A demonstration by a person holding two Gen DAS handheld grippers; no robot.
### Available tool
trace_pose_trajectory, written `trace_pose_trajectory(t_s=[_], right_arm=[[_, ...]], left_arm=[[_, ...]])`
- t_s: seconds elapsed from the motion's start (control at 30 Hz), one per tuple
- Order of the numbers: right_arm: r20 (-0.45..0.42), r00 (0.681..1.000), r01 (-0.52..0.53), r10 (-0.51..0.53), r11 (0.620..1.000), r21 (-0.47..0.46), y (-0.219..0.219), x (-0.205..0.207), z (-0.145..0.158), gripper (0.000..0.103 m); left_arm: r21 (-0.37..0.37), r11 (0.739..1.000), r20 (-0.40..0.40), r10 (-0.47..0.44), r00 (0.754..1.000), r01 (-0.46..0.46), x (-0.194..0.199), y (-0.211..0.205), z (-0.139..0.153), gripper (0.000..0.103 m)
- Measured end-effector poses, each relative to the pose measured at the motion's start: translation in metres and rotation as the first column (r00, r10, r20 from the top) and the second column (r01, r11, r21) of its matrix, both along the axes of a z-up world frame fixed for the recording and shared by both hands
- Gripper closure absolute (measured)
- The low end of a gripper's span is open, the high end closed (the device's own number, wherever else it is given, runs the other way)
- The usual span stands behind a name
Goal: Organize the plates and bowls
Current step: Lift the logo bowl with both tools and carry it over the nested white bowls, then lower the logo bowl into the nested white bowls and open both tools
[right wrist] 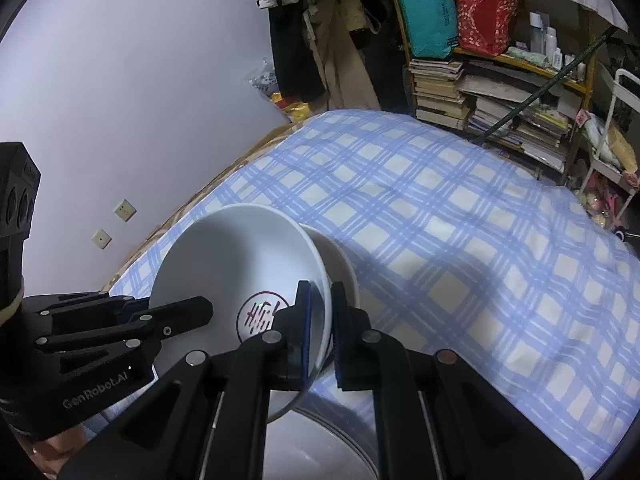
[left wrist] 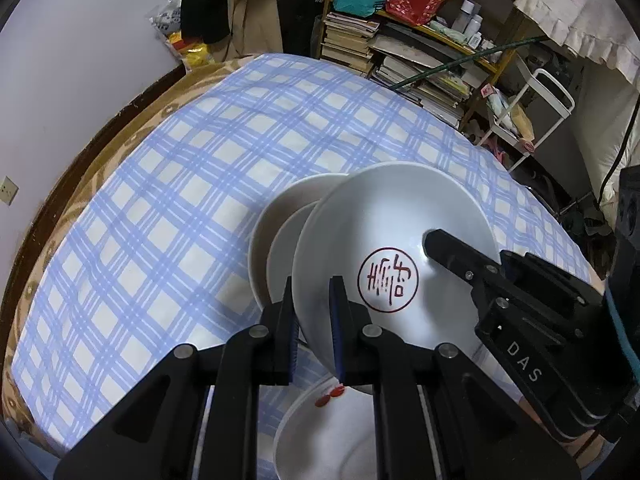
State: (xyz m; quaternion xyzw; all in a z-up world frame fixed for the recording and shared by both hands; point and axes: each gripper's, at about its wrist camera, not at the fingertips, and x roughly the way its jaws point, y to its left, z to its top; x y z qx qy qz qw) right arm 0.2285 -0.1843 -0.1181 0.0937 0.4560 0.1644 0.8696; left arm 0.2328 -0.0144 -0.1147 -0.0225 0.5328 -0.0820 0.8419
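Note:
A white bowl [left wrist: 400,220] with a red round seal inside hangs tilted above the table, held at opposite rims by both grippers. My left gripper [left wrist: 310,286] is shut on its near rim, one finger inside and one outside. My right gripper [left wrist: 440,242] reaches in from the right. In the right wrist view the same bowl [right wrist: 240,256] has its rim pinched by my right gripper [right wrist: 320,292], with the left gripper [right wrist: 196,310] coming in from the left. A second white bowl [left wrist: 272,236] [right wrist: 342,264] sits just behind it. Another white dish [left wrist: 320,440] with red marks lies below.
The table wears a blue-and-white plaid cloth [left wrist: 180,200] [right wrist: 460,240] with a brown edge by the wall. Behind it stands a shelf of stacked books and bags [left wrist: 400,60] [right wrist: 480,100], and a white cart [left wrist: 540,104] stands at the right.

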Motion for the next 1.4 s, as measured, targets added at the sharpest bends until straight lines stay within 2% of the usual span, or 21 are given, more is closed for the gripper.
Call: trace_pose_trajectory(t_s=[0.13,0.37,0.57,0.8,1.0,1.27,1.4], right_arm=[[-0.029,1.000,-0.004,0.005,1.000,0.023,0.004,0.008,-0.010,0.092],[-0.015,1.000,-0.007,0.007,1.000,-0.025,0.015,0.010,-0.022,0.092],[0.010,1.000,0.002,-0.002,0.999,-0.041,0.016,0.009,-0.024,0.092],[0.060,0.998,-0.021,0.030,0.991,-0.135,0.029,0.004,-0.024,0.089],[0.059,0.997,-0.042,0.053,0.985,-0.167,0.035,0.000,-0.031,0.088],[0.078,0.994,-0.056,0.074,0.976,-0.209,0.040,-0.004,-0.031,0.086],[0.092,0.992,-0.061,0.084,0.971,-0.231,0.044,-0.007,-0.030,0.085]], left_arm=[[0.014,1.000,-0.007,0.009,1.000,-0.009,0.005,0.004,-0.007,0.090],[0.001,1.000,-0.035,0.013,0.999,-0.013,0.012,0.009,-0.022,0.090],[0.011,1.000,-0.016,0.009,1.000,-0.009,0.012,0.008,-0.022,0.090],[0.058,0.998,0.002,0.012,1.000,-0.012,0.010,0.007,-0.021,0.090],[0.018,0.999,-0.027,0.034,0.999,-0.034,0.010,0.015,-0.025,0.090],[0.062,0.998,-0.008,0.030,1.000,-0.030,0.009,0.013,-0.023,0.089],[0.048,0.998,-0.004,0.040,0.999,-0.040,0.009,0.016,-0.019,0.088]])
